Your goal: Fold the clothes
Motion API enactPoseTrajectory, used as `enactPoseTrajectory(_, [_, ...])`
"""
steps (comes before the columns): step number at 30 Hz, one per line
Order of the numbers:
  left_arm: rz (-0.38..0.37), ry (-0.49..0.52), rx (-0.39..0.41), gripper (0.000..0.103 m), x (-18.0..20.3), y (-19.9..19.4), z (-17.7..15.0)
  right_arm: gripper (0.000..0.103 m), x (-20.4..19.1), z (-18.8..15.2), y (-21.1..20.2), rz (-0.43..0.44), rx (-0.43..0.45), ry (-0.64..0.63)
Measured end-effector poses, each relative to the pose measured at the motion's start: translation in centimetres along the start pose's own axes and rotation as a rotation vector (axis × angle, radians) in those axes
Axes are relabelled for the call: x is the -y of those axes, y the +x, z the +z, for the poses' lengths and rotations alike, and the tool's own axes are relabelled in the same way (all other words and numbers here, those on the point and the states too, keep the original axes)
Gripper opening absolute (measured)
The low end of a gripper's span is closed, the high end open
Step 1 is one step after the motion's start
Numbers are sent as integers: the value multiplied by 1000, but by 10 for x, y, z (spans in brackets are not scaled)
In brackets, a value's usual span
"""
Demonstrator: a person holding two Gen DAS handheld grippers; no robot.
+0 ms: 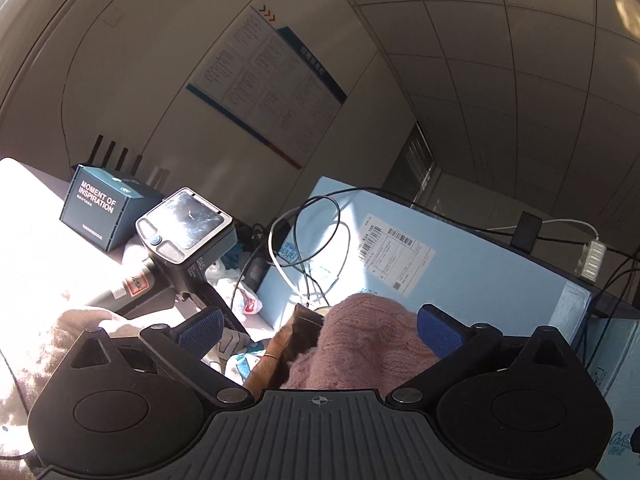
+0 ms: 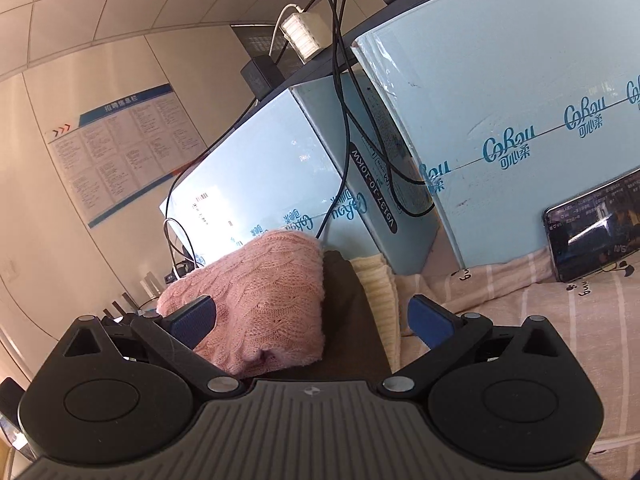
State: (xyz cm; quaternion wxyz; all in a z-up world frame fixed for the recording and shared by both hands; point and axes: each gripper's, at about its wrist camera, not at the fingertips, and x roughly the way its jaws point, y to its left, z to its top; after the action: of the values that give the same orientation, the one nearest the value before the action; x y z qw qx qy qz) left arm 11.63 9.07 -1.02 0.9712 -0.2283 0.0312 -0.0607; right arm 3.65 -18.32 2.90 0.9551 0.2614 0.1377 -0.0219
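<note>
The pink sweater (image 2: 260,300) lies folded on top of a brown garment (image 2: 352,320) and a cream knit (image 2: 380,292), a neat pile on the striped bed sheet (image 2: 520,308). So these look folded already; other clothes are not in view. The left tool (image 1: 320,328) and right tool (image 2: 312,320) are both spread wide, holding nothing. The blue boxes (image 2: 500,120) behind are closed; I cannot see inside.

Harsh sunlight blows out the left; dim ceiling; fisheye-bent edges; sharp focus.
</note>
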Motion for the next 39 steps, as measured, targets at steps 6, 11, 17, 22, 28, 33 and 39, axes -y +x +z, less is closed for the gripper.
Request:
enactPoseTrajectory(6, [-20,167,-62,103,37,-36,-12,103,-1,2,-10,-150,-64,-164])
enactPoseTrajectory(11, [80,142,-168,103,52,-42,-25,103,10,4,-10,-108,-138,-234])
enactPoseTrajectory(17, [226,130,-310,103,71,-48,-30,103,20,3,-16,-44,-175,-336])
enactPoseTrajectory(22, [252,97,-376,103,78,-55,-27,103,25,6,-19,14,-216,-338])
enactPoseTrajectory(28, [230,81,-407,103,84,-67,-24,103,26,4,-22,90,-212,-347])
enactPoseTrajectory(33, [189,70,-509,103,84,-55,-36,103,29,-2,-15,67,-199,-360])
enactPoseTrajectory(39, [68,-18,-521,103,68,-52,-35,103,38,-8,-3,32,-213,-342])
